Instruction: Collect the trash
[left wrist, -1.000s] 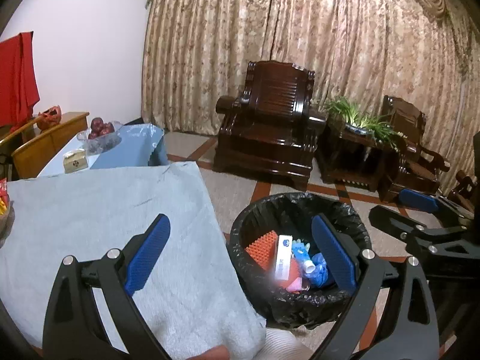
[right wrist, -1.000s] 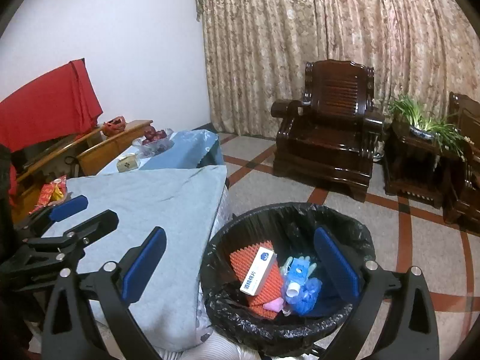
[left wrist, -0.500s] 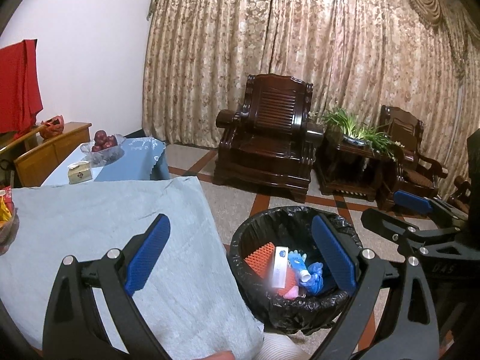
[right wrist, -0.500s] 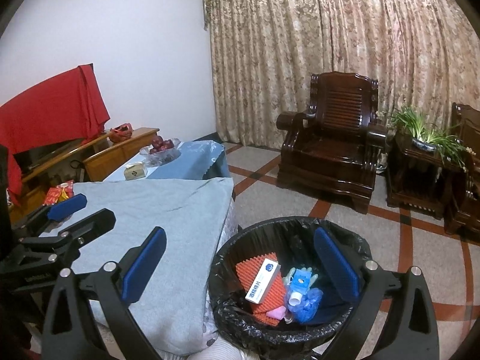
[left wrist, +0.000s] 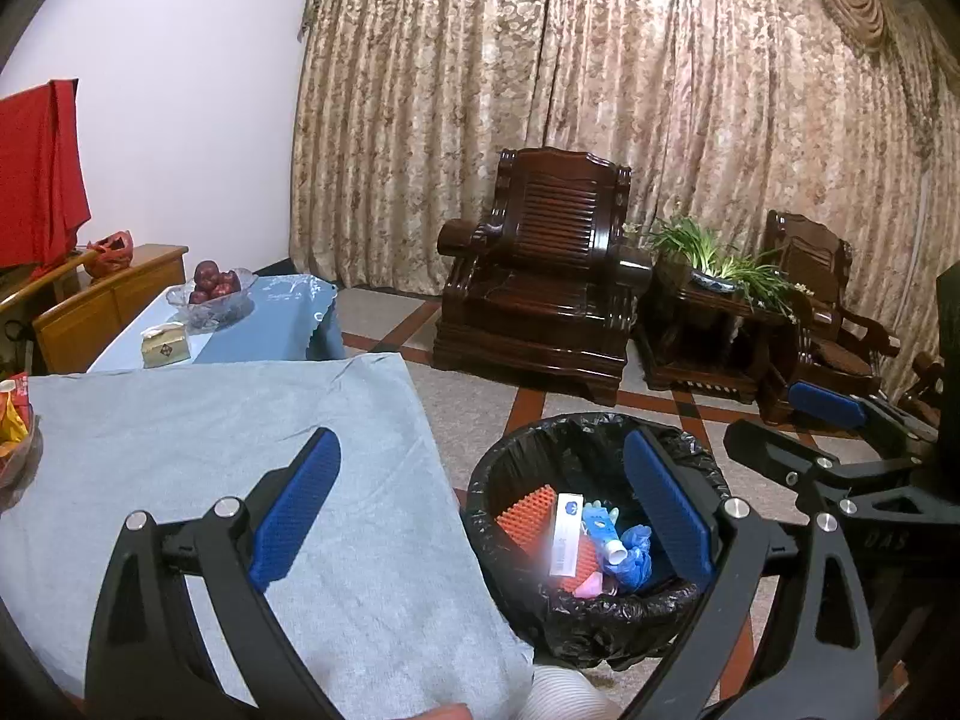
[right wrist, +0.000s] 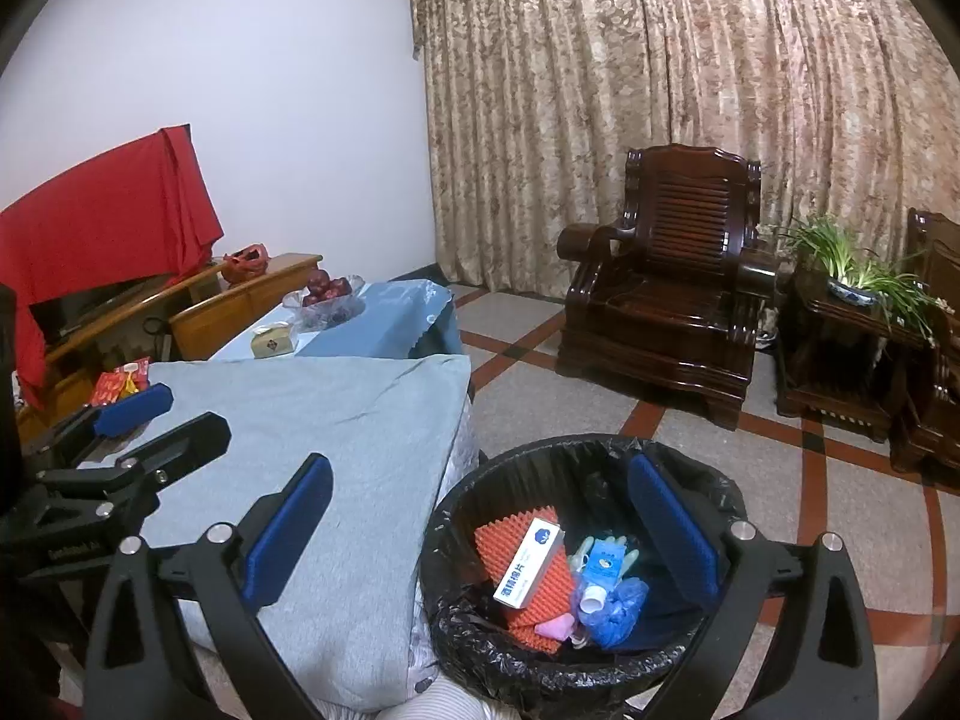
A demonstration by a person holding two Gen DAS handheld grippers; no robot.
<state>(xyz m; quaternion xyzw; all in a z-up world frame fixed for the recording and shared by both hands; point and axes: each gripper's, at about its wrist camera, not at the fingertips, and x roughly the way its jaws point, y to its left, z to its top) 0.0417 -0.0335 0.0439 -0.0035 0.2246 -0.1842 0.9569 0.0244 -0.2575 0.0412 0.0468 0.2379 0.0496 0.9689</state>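
Trash is lying in the black-lined round bin (right wrist: 576, 654) below-right of the grey-clothed bench (left wrist: 198, 420); I'm holding both tools, left (left wrist: 480, 516) and right (right wrist: 480, 522), wide open and empty, seemingly finished.

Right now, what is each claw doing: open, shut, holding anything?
Left claw: open, empty.
Right claw: open, empty.

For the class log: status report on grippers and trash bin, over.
Left gripper open, empty. Right gripper open, empty. Trash bin beside the table holds white box, orange mat, blue scraps. Nothing in the way.
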